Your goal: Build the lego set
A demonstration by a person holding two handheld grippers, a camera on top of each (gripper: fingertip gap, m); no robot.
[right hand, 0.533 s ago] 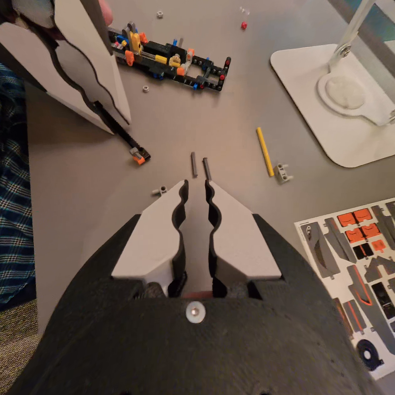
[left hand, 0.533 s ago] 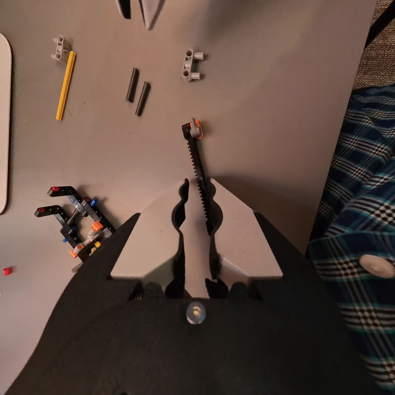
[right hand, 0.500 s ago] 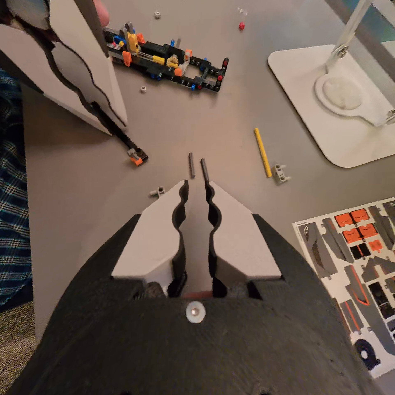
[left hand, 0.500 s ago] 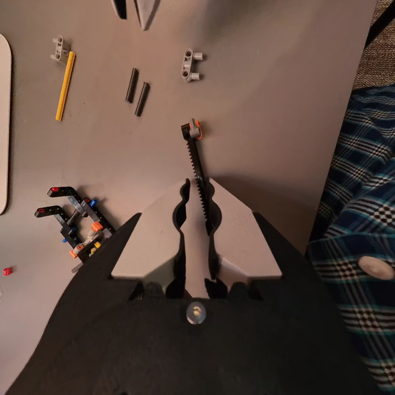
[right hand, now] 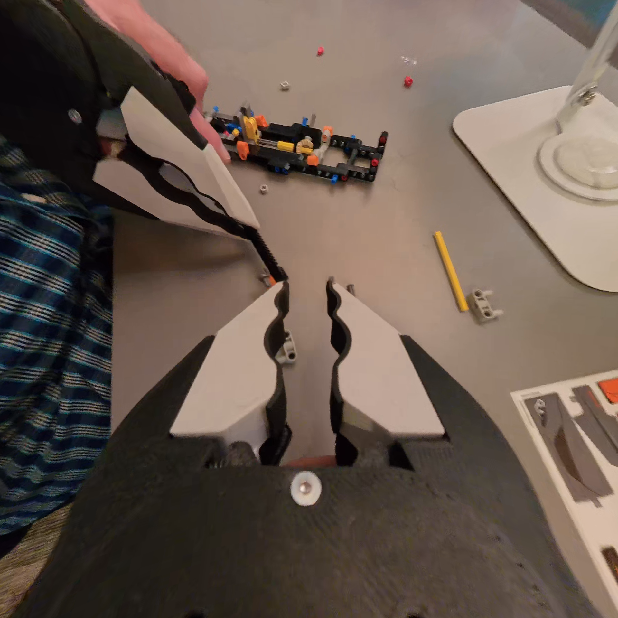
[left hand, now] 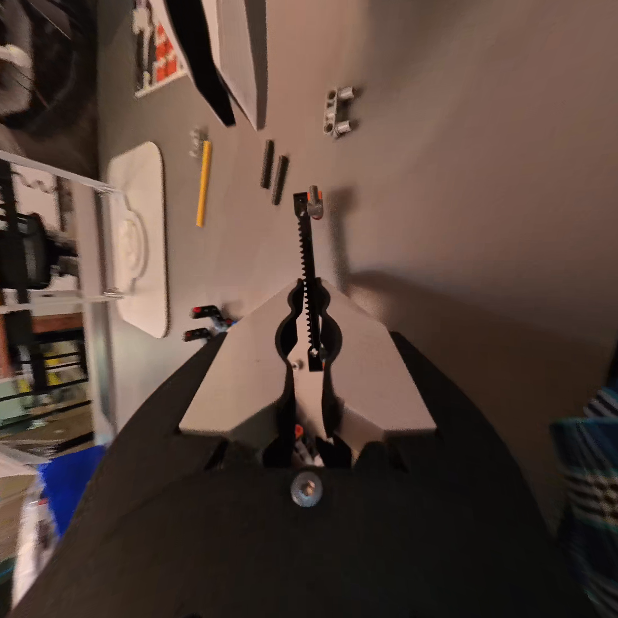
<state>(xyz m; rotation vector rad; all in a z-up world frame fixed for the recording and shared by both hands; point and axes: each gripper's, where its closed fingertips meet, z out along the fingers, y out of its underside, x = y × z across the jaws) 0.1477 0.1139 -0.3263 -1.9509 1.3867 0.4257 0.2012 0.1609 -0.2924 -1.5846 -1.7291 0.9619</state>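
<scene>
A grey table fills both views, with shelving blurred at the left edge of the left wrist view. Ahead and right of the right gripper sits a white stand base; a sticker sheet lies at its right side. No containers show. Well ahead of the right gripper lies the chassis, long axis crosswise to the fingers. The left gripper is clamped on the black rack, which runs straight out along its fingers and ends in a grey-and-orange connector. In the right wrist view the rack slants down toward the right gripper's left fingertip, its tip just beside it. The right gripper stands parted, holding nothing, above a grey connector. To its right lie a yellow axle, pointing away, and another grey piece touching its near end. Two dark pins lie ahead-left of the rack's tip. Red studs lie far ahead.
</scene>
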